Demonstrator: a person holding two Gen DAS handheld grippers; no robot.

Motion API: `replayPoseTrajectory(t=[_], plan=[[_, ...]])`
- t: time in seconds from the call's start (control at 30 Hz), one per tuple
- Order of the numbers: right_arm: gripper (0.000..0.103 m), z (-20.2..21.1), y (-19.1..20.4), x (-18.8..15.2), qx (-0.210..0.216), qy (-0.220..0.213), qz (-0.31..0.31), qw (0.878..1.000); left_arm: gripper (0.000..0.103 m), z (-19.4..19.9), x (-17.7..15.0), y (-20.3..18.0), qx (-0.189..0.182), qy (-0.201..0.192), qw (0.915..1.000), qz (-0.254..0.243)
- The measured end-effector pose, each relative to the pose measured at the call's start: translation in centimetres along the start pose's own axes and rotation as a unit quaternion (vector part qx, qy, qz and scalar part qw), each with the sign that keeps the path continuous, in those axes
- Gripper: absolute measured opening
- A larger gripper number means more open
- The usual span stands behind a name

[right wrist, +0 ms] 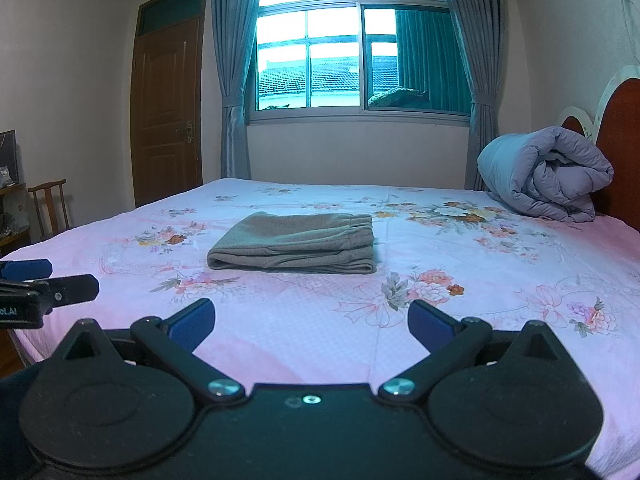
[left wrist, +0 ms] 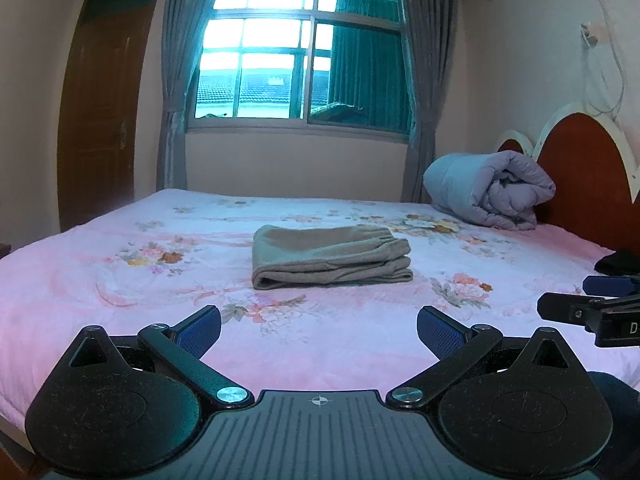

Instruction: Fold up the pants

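Grey-brown pants [left wrist: 330, 256] lie folded in a flat rectangular stack on the pink floral bedsheet [left wrist: 120, 280], elastic waistband to the right. They also show in the right wrist view [right wrist: 296, 248]. My left gripper [left wrist: 319, 332] is open and empty, held back from the pants over the near part of the bed. My right gripper [right wrist: 311, 322] is open and empty too, also short of the pants. Each gripper shows at the edge of the other's view: the right one at the right edge of the left wrist view [left wrist: 592, 304], the left one at the left edge of the right wrist view [right wrist: 44, 284].
A rolled lavender duvet [left wrist: 492, 190] lies at the bed's far right by the red headboard [left wrist: 580, 168]. A dark cloth [left wrist: 618, 262] sits at the right edge. A window with curtains [right wrist: 360, 48], a brown door [right wrist: 168, 112] and a wooden chair [right wrist: 48, 208] stand beyond.
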State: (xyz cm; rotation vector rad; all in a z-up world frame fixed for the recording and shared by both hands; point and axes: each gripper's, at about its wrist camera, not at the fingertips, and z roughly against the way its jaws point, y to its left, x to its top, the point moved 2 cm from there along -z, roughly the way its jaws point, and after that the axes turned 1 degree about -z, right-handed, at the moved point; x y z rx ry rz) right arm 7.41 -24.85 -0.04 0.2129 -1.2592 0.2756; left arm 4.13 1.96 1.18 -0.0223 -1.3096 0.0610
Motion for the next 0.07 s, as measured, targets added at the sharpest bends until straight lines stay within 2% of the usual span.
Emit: replayPoseTrajectory(t=[0.07], plan=[[0.097,0.00,-0.01,0.00,0.000,0.000,0.000,1.000,0.103,0.03,-0.01,0.02,0.000,0.002,1.0000,0.001]])
